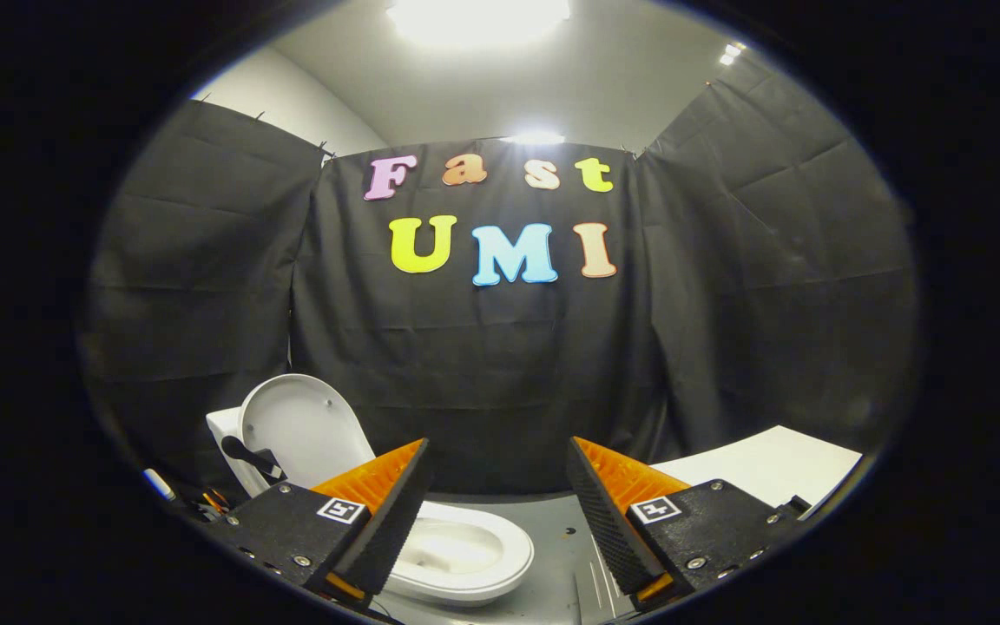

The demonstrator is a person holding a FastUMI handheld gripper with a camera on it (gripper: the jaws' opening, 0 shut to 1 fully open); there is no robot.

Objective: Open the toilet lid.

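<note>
Setting: a booth walled with black cloth (500, 365) on three sides, the cloth hanging in creases and pinned along its top edge; above it a pale ceiling with a bright lamp (478, 17) overhead and a smaller glare just over the cloth.

Gripper: the gripper (496, 503) looks forward along its two fingers, which rise from the lower part of the view. The fingers stand spread wide, with a broad gap between them and nothing held in that gap. Each finger is a ribbed wedge, and each sits on a dark block bearing a small square marker.

Toilet: a white toilet (457, 555) sits low, ahead of the fingers and toward the left one, partly hidden behind that finger. Its seat ring and the bowl inside are open to view.

Toilet lid: the toilet lid (300, 430) is already raised, standing nearly upright behind the bowl and leaning back toward the cloth. Its pale underside faces the camera, with small bumps showing on it. It rises above and beyond the left finger, apart from it.

Dark handle: a dark handle-like piece (248, 457) lies at the lid's lower left; what it is cannot be told.

Floor: a grey floor (556, 555) shows between the fingers, beside the bowl.

White surface: a flat white surface (769, 464) lies beyond the right finger, against the cloth on that side.
</note>
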